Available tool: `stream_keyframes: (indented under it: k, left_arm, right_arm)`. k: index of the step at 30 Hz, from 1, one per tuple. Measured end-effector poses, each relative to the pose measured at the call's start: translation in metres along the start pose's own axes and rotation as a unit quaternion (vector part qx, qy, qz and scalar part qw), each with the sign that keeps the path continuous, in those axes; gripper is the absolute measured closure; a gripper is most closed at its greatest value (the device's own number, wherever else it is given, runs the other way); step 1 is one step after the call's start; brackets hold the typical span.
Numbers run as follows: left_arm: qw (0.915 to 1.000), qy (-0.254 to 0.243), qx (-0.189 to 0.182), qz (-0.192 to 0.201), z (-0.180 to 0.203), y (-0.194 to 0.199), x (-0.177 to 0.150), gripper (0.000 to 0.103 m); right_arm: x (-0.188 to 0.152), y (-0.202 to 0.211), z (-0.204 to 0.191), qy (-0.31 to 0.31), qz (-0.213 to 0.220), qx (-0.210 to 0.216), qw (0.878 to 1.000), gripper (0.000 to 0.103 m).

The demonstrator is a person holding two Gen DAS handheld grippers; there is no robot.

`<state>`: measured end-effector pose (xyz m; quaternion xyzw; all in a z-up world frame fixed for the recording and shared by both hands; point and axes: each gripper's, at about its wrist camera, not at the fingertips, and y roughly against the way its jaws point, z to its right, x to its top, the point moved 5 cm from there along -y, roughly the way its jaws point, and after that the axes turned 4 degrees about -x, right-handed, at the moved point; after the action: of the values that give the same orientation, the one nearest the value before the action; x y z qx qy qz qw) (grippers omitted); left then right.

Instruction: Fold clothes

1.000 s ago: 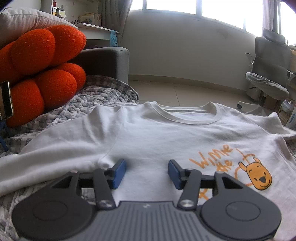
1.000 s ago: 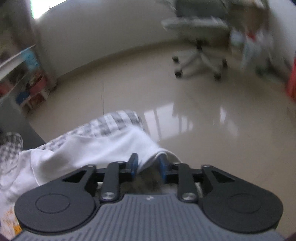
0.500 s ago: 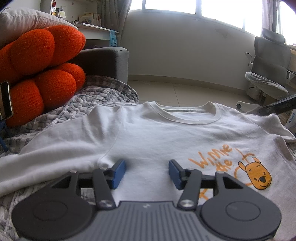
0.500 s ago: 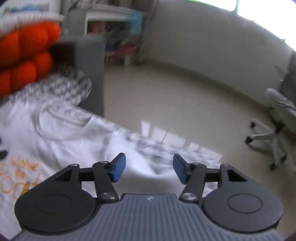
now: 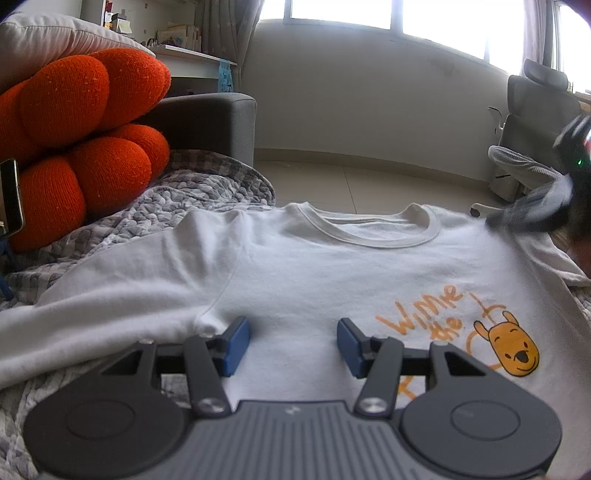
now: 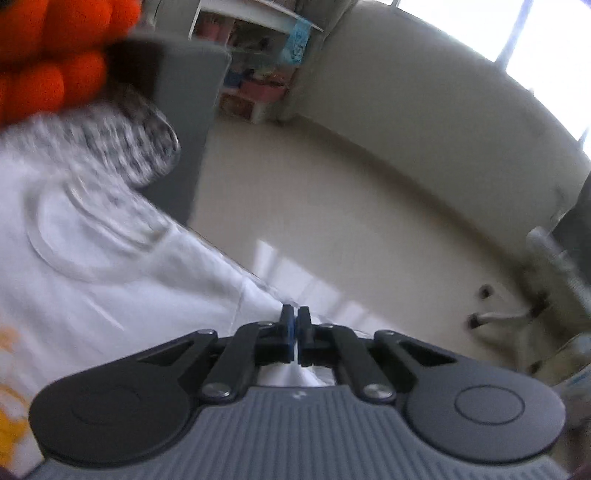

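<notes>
One white T-shirt [image 5: 314, 273], two hand-held grippers

Bright daylight comes thru wide windows [image 5: 369, 14] above a pale wall [image 5: 369, 103]. The floor [image 6: 332, 221] is cream, glossy tile w/ window reflections. A grey sofa arm [image 5: 218, 125] stands left, w/ an orange knot cushion [image 5: 81, 140] and a grey quilted blanket [image 5: 184, 192]. A grey office chair [image 5: 532, 122] stands right; white shelves [image 6: 258, 55] in the far corner.
</notes>
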<state>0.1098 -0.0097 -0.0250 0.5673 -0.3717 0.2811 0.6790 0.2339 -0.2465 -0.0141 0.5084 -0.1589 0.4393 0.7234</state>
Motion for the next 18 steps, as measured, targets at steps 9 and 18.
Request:
stream_keyframes:
  k: [9,18]
  left_arm:
    - [0.9999,0.011,-0.012,-0.002,-0.004,0.003,0.002,0.048]
    - [0.9987,0.021,-0.014,-0.044,-0.021,0.049,-0.015,0.045]
  right_arm:
    - [0.005,0.014,0.009,-0.069,0.007,-0.020,0.997,0.088]
    - [-0.039,0.093,-0.010,-0.153,-0.010,0.087,0.984,0.073]
